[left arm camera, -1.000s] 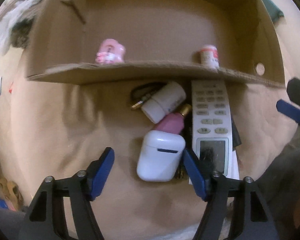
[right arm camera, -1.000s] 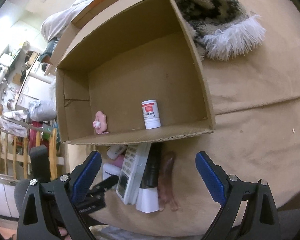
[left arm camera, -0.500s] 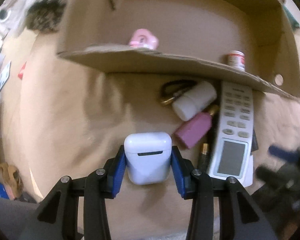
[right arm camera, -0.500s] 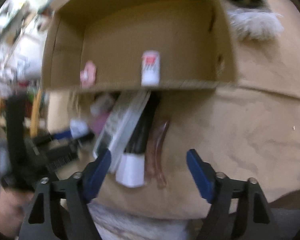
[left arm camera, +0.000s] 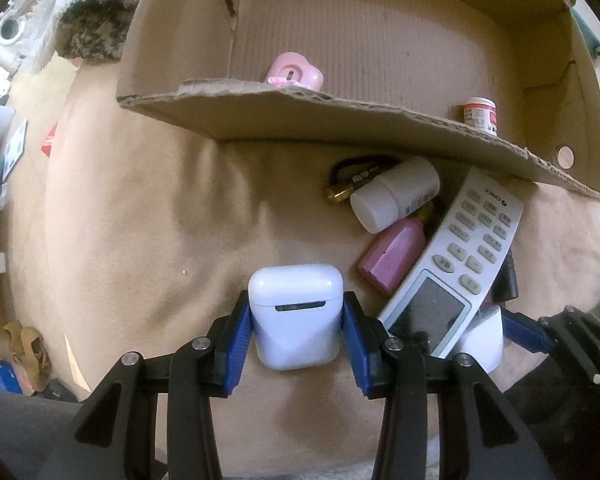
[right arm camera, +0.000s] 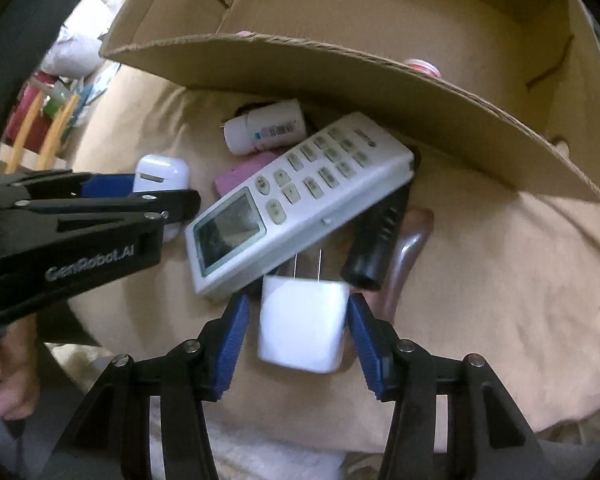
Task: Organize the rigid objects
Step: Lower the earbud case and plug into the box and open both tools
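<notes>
My left gripper is shut on a white earbud case, held just left of a pile on the beige cloth. The case also shows in the right wrist view. My right gripper has its blue pads on either side of a white plug charger; a thin gap shows on the left side, the right pad touches. The charger's prongs point under a white remote control. A cardboard box stands open behind the pile, holding a pink toy and a small red-and-white bottle.
The pile holds a white pill bottle, a pink bottle, a black-and-gold item, a black handle and a brownish piece. A furry patterned cloth lies at far left behind the box.
My left gripper closed on the earbud case and drew it left, away from the pile. My right gripper moved down to the charger and narrowed around it.
</notes>
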A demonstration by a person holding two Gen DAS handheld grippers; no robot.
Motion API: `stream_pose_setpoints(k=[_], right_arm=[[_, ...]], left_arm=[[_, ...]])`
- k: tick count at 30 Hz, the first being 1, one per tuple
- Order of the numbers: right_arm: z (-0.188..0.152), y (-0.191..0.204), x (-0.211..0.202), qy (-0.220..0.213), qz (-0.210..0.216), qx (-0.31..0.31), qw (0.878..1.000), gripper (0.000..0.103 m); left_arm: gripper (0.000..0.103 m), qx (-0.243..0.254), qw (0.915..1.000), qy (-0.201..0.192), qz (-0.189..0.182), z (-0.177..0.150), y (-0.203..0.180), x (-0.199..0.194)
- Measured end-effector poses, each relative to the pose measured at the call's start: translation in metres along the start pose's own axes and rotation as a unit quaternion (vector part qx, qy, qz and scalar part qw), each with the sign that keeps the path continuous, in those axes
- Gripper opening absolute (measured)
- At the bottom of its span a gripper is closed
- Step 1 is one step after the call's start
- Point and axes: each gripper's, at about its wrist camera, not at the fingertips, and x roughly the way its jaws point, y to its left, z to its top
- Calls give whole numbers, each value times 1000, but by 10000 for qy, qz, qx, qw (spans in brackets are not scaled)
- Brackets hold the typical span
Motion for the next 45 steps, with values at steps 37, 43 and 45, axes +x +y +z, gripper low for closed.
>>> stream_pose_setpoints(k=[37,43,45], right_arm=[[2,-65,-121,-2159,625,847,9707,44],[18,-74,-152,-2686,600,985,9563,44],[26,-78,-160,-2803,616,1039,9523,44]], left_arm=[[39,-297,9825,-1821,262,-18,23,-137],[39,-208,9765,-2136,216,3,14,-151],[39,-177,9746,-2224,193,12,8,-156]])
